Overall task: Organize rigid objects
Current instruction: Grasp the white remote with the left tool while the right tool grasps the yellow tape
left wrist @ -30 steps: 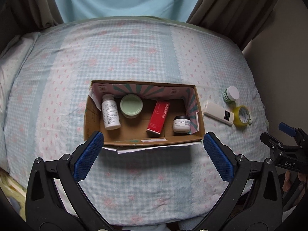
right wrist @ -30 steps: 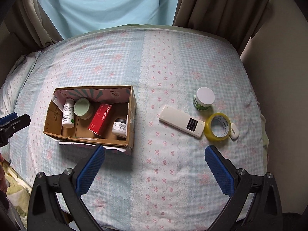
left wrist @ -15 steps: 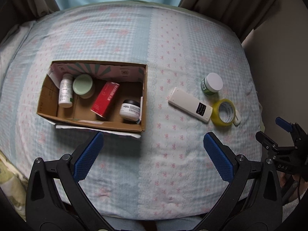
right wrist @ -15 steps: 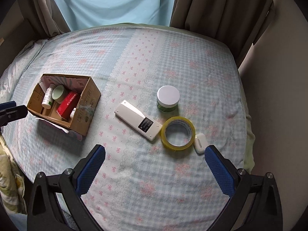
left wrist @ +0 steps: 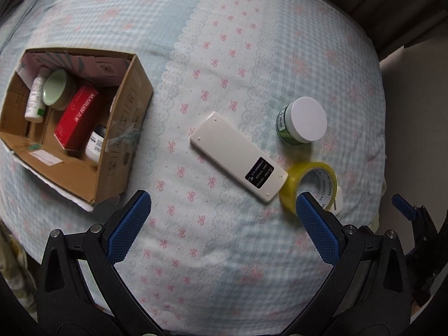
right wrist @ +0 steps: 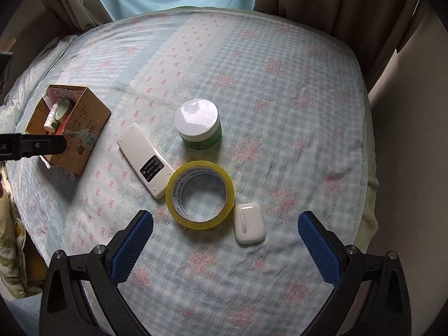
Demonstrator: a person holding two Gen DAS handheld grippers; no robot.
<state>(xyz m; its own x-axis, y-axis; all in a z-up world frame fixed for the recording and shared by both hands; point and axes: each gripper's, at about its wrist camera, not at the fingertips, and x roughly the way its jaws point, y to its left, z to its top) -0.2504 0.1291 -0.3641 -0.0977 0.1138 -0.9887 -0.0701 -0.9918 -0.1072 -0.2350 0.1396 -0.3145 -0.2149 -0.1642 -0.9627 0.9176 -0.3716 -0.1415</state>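
A cardboard box (left wrist: 123, 142) (right wrist: 86, 123) sits at the left of the bed, holding a white bottle (left wrist: 35, 99), a green-lidded jar (left wrist: 56, 89), a red carton (left wrist: 79, 120) and a small jar (left wrist: 96, 144). Right of it lie a white remote (left wrist: 238, 156) (right wrist: 144, 158), a green jar with a white lid (left wrist: 303, 124) (right wrist: 198, 123), a yellow tape roll (left wrist: 310, 179) (right wrist: 200, 194) and a white earbud case (right wrist: 249, 222). My left gripper (left wrist: 222, 224) is open, just short of the remote. My right gripper (right wrist: 225, 242) is open, near the tape and case.
The bed (right wrist: 280, 98) wears a blue checked cover with pink bows. Curtains (right wrist: 322, 2) hang behind it and a wall (right wrist: 414, 140) stands at the right. The left gripper's arm (right wrist: 30, 145) crosses the right wrist view in front of the box.
Both grippers have swung right and moved in closer to the loose objects. The box has slid to the left edge of each view. Both stay open.
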